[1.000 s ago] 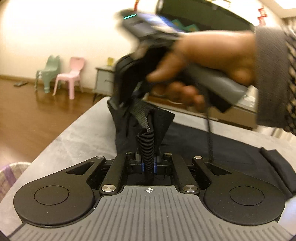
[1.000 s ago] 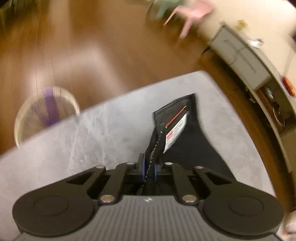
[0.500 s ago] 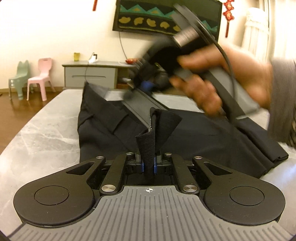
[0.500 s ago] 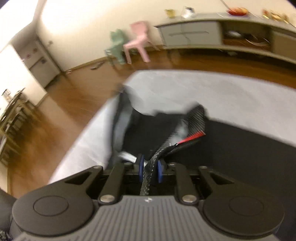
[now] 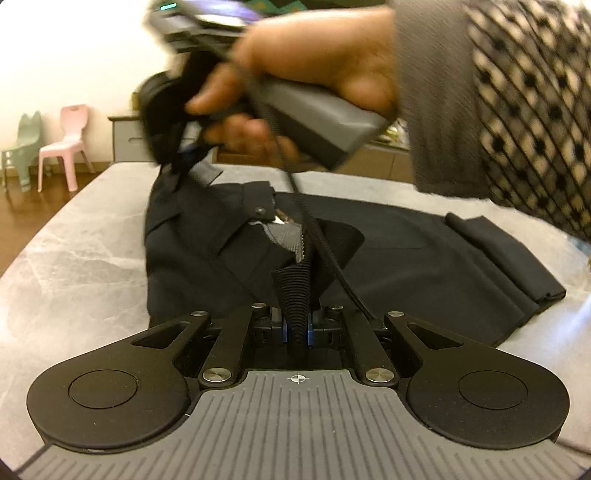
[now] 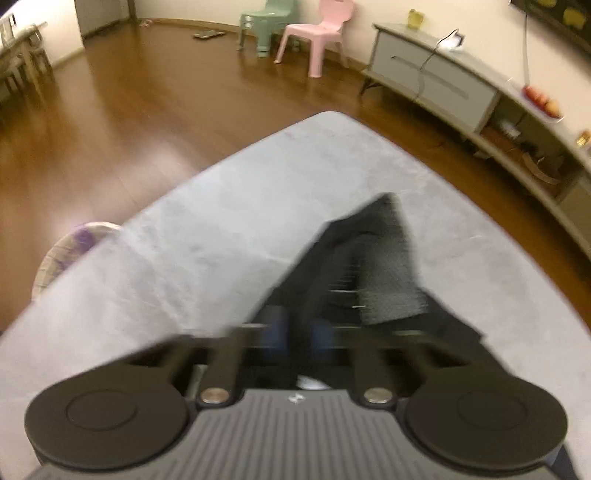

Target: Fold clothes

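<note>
Here the left tongs point(image 5: 295, 330) are clamped tight on a ribbed black waistband edge of the trousers point(image 5: 406, 266), with the blue pads pressed against both sides of the fabric. The trousers lie on the grey marble-pattern desk point(image 5: 74, 258), waist end toward the left and the folded legs point(image 5: 506, 266) stretching to the right. A button point(image 5: 259, 211) and a grey inner lining show at the opened waist.

The right tongs point(image 6: 299, 336) are closed on another part of the waistband, and that part is lifted above the desk. In the left view the right hand point(image 5: 306, 74) grips the grey handle of this tool above the trousers, and a black cord runs down from it. The right view is blurred by motion, so fine detail at the pads is uncertain.

No readable writing or label is visible on the garment.

Beyond the desk: a pink chair point(image 6: 317, 33), a green chair point(image 6: 266, 22), a grey sideboard point(image 6: 432, 81), a basket point(image 6: 74, 251) on the wooden floor.
</note>
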`<state>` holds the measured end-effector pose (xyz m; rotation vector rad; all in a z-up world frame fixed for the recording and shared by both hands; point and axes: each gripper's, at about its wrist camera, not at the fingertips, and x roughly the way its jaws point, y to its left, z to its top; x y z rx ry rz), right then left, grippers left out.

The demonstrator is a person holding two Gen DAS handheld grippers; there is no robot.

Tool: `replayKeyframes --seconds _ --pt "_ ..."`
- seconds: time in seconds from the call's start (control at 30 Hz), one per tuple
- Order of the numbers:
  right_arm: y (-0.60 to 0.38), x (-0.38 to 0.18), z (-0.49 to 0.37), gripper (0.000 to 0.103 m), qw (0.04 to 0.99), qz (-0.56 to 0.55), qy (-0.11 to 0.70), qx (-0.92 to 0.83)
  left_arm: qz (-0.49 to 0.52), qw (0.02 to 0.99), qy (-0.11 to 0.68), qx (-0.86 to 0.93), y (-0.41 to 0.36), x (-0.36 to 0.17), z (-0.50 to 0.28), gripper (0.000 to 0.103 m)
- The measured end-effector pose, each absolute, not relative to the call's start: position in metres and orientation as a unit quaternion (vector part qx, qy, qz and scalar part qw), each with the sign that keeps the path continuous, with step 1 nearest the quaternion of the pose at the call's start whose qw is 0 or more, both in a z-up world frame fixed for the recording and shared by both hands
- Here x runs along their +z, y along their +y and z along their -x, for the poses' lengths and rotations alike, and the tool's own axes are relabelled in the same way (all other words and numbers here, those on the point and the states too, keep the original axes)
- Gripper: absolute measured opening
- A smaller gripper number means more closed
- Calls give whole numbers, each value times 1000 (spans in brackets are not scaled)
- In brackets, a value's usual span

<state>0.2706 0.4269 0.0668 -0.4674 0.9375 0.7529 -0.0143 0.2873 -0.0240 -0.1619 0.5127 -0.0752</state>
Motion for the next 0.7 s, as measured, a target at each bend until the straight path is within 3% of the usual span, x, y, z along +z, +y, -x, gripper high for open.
replayKeyframes --seconds 0.2,0.43,0.57,0.7 --pt "322 92 -275 2 833 82 429 338 69 965 240 -74 270 -12 29 0" --pt "254 22 -311 3 809 -21 510 291 33 956 272 -101 250 -23 26 0" --pt "231 13 -309 10 815 -57 496 296 33 952 287 -104 255 -32 22 0" --pt "217 10 -306 5 824 -70 478 296 23 945 305 -118 250 -40 17 4"
